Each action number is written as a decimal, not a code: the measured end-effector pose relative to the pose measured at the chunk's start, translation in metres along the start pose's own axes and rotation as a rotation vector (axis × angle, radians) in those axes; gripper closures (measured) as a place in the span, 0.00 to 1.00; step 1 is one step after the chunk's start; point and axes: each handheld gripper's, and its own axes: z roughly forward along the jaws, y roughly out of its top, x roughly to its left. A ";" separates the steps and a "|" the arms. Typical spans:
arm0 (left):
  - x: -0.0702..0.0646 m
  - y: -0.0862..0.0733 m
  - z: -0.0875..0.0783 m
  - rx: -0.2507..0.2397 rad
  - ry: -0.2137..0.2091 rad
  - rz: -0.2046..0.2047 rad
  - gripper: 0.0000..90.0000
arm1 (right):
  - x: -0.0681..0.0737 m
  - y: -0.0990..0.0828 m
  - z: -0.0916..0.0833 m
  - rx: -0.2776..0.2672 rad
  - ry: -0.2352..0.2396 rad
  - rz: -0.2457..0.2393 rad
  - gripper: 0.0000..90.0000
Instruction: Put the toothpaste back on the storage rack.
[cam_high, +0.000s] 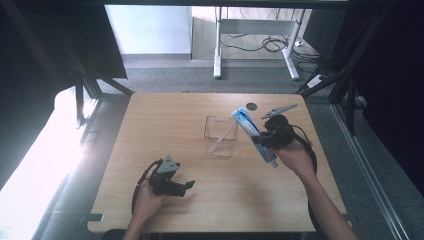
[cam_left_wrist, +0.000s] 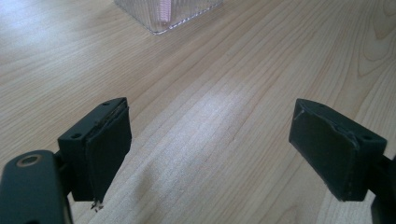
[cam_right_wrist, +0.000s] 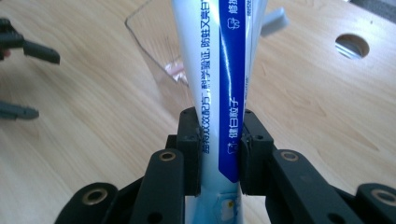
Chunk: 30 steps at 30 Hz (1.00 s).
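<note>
I have the right gripper (cam_high: 263, 137) clamped on a blue-and-white plastic toothpaste tube (cam_right_wrist: 224, 88), which it holds off the light wooden table (cam_high: 165, 120), tilted, just beside the clear square plastic container (cam_high: 220, 136). A pink-handled item, too faint to identify, already stands inside that container. My left gripper (cam_left_wrist: 210, 149) rests low over the table with jaws spread and nothing between them. I judge the carry step in hand; next, the tube must be brought over the container's mouth, lowered and released.
</note>
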 end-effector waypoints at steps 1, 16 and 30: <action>0.000 0.000 0.000 0.000 -0.001 0.001 0.15 | 0.000 0.002 0.001 -0.005 -0.002 -0.001 0.83; 0.000 0.000 0.000 -0.003 -0.004 0.000 0.15 | 0.005 0.034 0.020 -0.110 0.013 -0.016 0.83; 0.001 0.000 -0.001 -0.011 -0.005 -0.002 0.15 | 0.013 0.066 0.042 -0.184 0.040 -0.009 0.83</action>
